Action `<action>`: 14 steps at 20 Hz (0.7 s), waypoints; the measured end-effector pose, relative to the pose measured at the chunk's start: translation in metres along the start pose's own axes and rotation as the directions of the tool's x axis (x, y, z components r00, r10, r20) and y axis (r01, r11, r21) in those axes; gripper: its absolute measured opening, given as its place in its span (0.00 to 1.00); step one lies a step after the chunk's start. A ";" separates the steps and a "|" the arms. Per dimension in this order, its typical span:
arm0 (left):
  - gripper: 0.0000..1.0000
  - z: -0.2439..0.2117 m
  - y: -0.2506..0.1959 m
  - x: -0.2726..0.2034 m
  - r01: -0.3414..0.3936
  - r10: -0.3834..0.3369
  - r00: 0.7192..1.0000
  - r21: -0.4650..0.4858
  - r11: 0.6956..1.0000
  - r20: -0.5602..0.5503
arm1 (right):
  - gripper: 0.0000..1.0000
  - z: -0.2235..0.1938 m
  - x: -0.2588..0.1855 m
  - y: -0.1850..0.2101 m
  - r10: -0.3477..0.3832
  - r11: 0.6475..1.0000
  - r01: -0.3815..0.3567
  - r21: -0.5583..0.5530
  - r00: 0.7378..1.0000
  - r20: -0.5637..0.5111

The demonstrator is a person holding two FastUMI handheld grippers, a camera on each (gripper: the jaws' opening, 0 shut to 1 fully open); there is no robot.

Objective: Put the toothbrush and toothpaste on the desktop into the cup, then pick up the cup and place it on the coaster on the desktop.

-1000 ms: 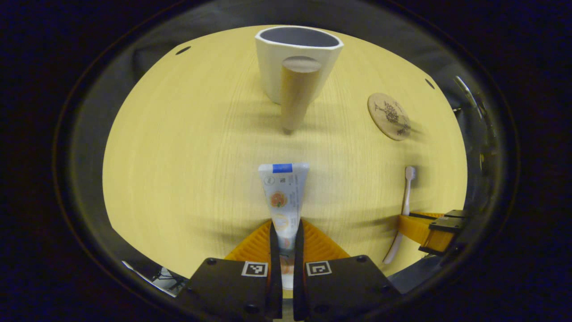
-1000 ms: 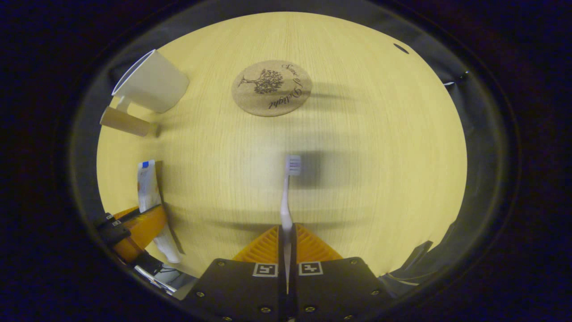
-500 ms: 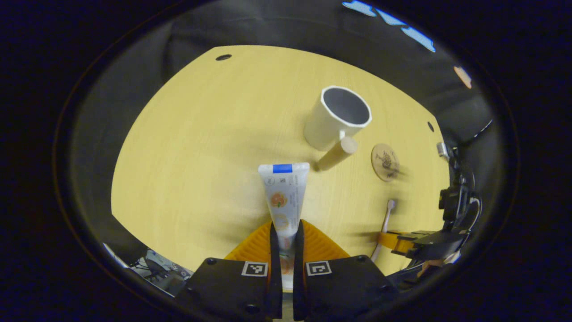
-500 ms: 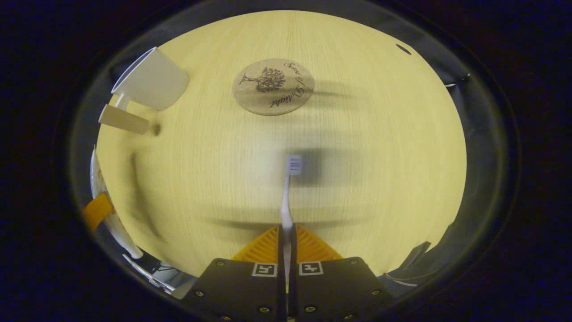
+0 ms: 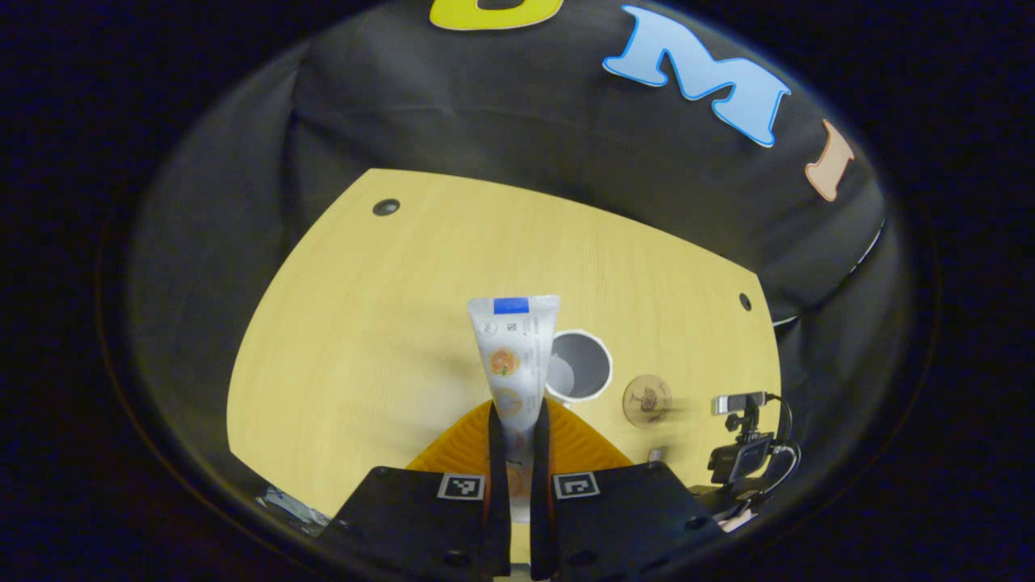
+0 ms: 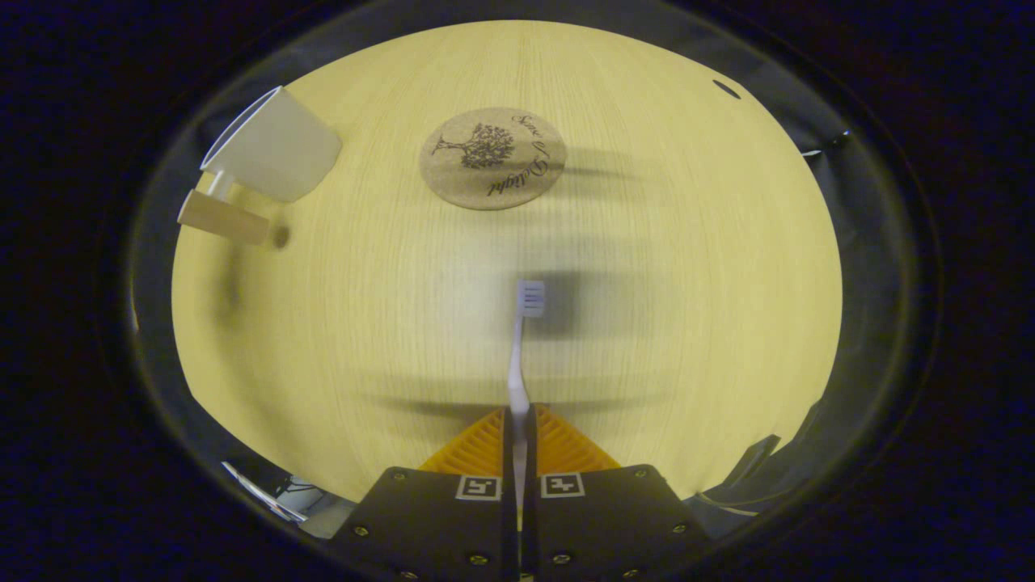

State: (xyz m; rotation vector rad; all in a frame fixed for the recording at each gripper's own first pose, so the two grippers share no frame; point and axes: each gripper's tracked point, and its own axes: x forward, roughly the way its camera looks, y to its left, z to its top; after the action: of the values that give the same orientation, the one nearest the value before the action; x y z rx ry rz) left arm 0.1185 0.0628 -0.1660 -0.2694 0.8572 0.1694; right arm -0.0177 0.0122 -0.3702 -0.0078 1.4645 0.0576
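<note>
the toothpaste (image 5: 514,360) is clamped between the left gripper (image 5: 516,424) fingers, held high above the cup (image 5: 580,365). the toothbrush (image 6: 521,343) is pinched by the closed right gripper (image 6: 518,420), near the coaster (image 6: 492,158), right of the cup (image 6: 273,147).

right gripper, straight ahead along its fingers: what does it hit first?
Probably bare desktop. The right gripper is shut on the toothbrush, whose head leads. The coaster lies farther along that line, slightly left; depth is unclear. The cup sits well left.
</note>
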 end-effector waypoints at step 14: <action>0.17 0.082 -0.072 0.091 0.096 -0.123 0.973 0.144 0.985 0.197 | 0.03 0.000 0.000 0.001 -0.026 1.000 0.026 0.016 1.000 0.004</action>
State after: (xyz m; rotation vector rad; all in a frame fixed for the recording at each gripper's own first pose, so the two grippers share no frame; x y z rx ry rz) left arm 0.2546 0.0220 -0.1724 -0.1696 0.6434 0.0348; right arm -0.0180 0.0128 -0.3705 -0.0133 1.4603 0.0248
